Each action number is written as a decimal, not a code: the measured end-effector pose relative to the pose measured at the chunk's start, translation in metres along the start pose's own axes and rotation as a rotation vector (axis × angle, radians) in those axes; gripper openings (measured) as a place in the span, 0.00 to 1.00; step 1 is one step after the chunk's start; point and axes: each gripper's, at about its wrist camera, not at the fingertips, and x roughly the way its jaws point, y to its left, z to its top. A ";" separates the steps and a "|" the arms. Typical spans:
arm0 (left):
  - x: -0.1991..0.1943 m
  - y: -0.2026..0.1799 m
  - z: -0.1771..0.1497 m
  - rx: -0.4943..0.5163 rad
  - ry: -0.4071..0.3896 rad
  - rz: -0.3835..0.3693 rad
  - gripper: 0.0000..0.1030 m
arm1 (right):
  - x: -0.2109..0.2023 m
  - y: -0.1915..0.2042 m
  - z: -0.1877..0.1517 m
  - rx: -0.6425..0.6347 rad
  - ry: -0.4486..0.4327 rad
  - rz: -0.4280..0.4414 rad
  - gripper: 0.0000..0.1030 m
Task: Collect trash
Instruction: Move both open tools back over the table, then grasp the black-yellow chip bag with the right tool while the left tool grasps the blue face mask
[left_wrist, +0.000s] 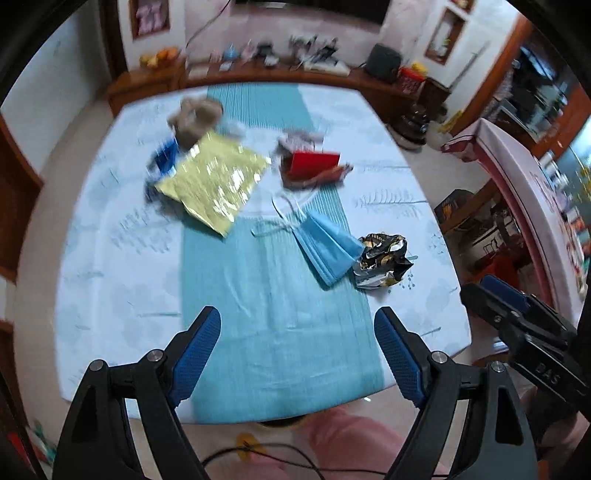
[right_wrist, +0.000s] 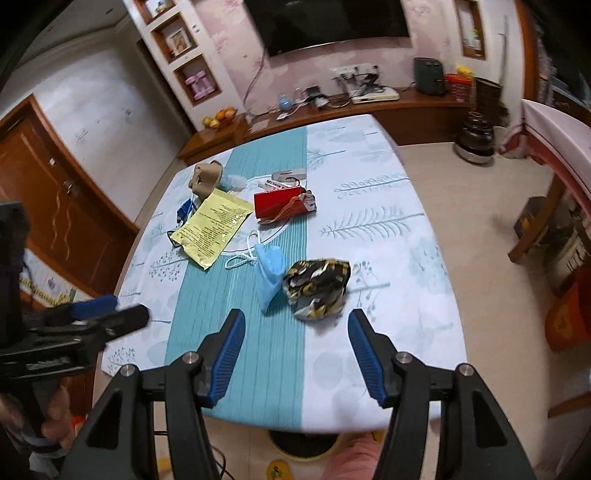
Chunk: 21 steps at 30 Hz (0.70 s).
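Trash lies scattered on the table (left_wrist: 110, 280) (right_wrist: 406, 332). A blue face mask (left_wrist: 327, 249) (right_wrist: 269, 273) lies beside a crumpled black and gold wrapper (left_wrist: 384, 260) (right_wrist: 317, 288). Farther back are a yellow foil packet (left_wrist: 214, 182) (right_wrist: 214, 229), a red packet (left_wrist: 314, 166) (right_wrist: 277, 201) and a crumpled brown paper (left_wrist: 195, 120) (right_wrist: 205, 177). My left gripper (left_wrist: 297, 325) hangs open over the teal runner, nothing between its fingers. My right gripper (right_wrist: 295, 325) is open just short of the black and gold wrapper. Each gripper shows at the edge of the other's view.
A teal runner (left_wrist: 280, 332) (right_wrist: 258, 332) crosses the white patterned cloth. A wooden sideboard (left_wrist: 295, 74) (right_wrist: 369, 107) with clutter stands behind the table. A dark pot (right_wrist: 474, 142) sits on the floor at the right. A pink sleeve (left_wrist: 351, 439) shows below the near table edge.
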 end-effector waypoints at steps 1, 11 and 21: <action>0.008 0.000 0.002 -0.019 0.012 -0.003 0.81 | 0.004 -0.004 0.003 -0.009 0.010 0.007 0.57; 0.071 0.006 0.029 -0.256 0.109 0.009 0.81 | 0.074 -0.044 0.030 -0.031 0.193 0.107 0.57; 0.104 -0.008 0.057 -0.258 0.151 0.048 0.81 | 0.148 -0.040 0.033 -0.103 0.342 0.151 0.57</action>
